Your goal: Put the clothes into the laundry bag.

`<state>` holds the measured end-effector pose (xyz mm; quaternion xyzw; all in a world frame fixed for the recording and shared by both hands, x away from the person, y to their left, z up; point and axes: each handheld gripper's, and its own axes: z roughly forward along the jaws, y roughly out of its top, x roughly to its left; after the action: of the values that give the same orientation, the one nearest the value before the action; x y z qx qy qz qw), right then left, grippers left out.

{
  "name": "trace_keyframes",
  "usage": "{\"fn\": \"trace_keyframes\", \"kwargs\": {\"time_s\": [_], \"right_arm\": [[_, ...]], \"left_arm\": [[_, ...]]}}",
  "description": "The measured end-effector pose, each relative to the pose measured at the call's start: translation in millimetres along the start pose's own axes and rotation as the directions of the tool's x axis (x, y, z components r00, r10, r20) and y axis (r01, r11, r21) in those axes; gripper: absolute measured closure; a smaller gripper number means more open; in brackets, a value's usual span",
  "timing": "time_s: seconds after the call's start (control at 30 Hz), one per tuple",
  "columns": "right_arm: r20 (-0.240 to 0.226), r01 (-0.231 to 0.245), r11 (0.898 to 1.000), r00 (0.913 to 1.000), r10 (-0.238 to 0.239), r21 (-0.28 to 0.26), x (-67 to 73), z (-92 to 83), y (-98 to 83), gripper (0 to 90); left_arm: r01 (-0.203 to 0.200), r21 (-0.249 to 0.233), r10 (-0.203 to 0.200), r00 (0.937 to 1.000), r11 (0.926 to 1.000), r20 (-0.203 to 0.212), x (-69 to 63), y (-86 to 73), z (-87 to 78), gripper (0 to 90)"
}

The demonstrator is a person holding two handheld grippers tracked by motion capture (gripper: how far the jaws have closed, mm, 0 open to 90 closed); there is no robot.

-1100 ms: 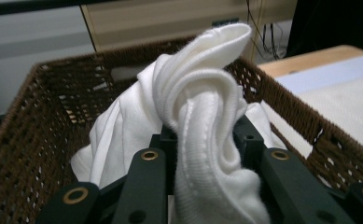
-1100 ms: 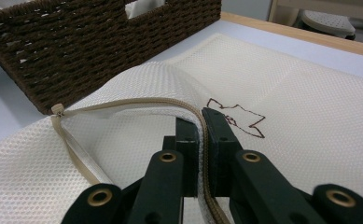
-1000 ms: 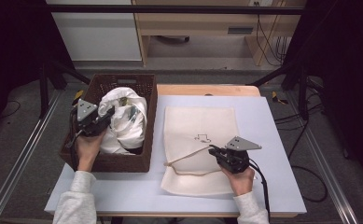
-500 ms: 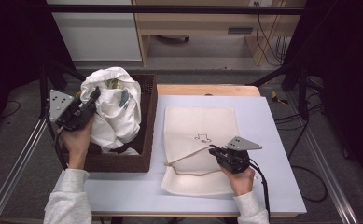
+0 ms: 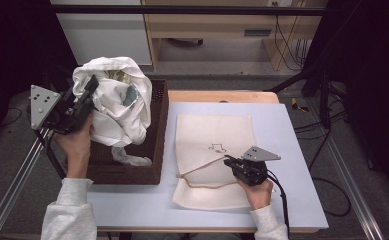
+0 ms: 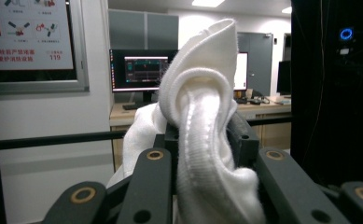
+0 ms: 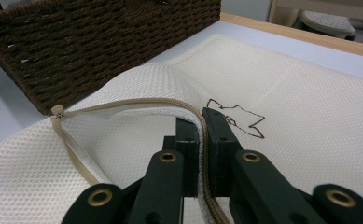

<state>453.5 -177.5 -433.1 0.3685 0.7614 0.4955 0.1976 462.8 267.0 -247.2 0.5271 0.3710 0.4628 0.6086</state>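
A crumpled white cloth garment (image 5: 114, 102) hangs above the dark brown woven basket (image 5: 154, 150), pinched in the left gripper (image 5: 89, 87). Beside the basket, the right gripper (image 5: 228, 161) clamps the zipped edge of a cream mesh laundry bag (image 5: 214, 135) lying flat on the pale blue table (image 5: 292, 150).

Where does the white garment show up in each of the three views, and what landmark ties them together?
High view: white garment upper left, lifted above the wicker basket, pinched by the left gripper.
Left gripper view: centre, bunched between the fingers.
Right gripper view: not in it.
Shared landmark: the basket, also top left in the right gripper view.
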Motion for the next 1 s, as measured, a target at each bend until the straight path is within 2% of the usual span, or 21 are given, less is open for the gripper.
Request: {"fn": "trace_keyframes", "kwargs": {"time_s": [0.47,0.63,0.77,0.83,0.93,1.0], "right_arm": [[-0.001,-0.003,1.0,1.0,0.003,-0.001,-0.2,-0.2,0.0,85.7],[-0.001,-0.003,1.0,1.0,0.003,-0.002,-0.4,-0.1,0.0,85.7],[0.0,-0.005,1.0,1.0,0.005,-0.001,-0.8,-0.3,0.0,85.7],[0.0,-0.004,1.0,1.0,0.004,-0.001,-1.0,-0.3,0.0,85.8],[0.001,-0.004,1.0,1.0,0.004,-0.004,-1.0,-0.3,-0.1,85.7],[0.0,-0.004,1.0,1.0,0.004,-0.004,-1.1,-0.3,-0.1,85.8]], "left_arm": [[0.021,-0.119,-0.015,0.9986,0.9926,0.051,-25.6,45.1,-9.1,73.3],[0.036,-0.148,-0.023,0.9955,0.9883,0.092,-39.4,59.1,-10.3,73.3],[0.04,-0.161,-0.022,0.9936,0.9862,0.111,-48.2,64.5,-11.1,73.3],[0.047,-0.17,-0.024,0.9903,0.9843,0.137,-58.7,70.5,-10.7,73.3],[0.052,-0.177,-0.025,0.9882,0.9829,0.151,-65.2,74.4,-9.8,73.3],[0.05,-0.187,-0.018,0.9854,0.9811,0.169,-75.1,79.8,-7.6,73.3]]}}
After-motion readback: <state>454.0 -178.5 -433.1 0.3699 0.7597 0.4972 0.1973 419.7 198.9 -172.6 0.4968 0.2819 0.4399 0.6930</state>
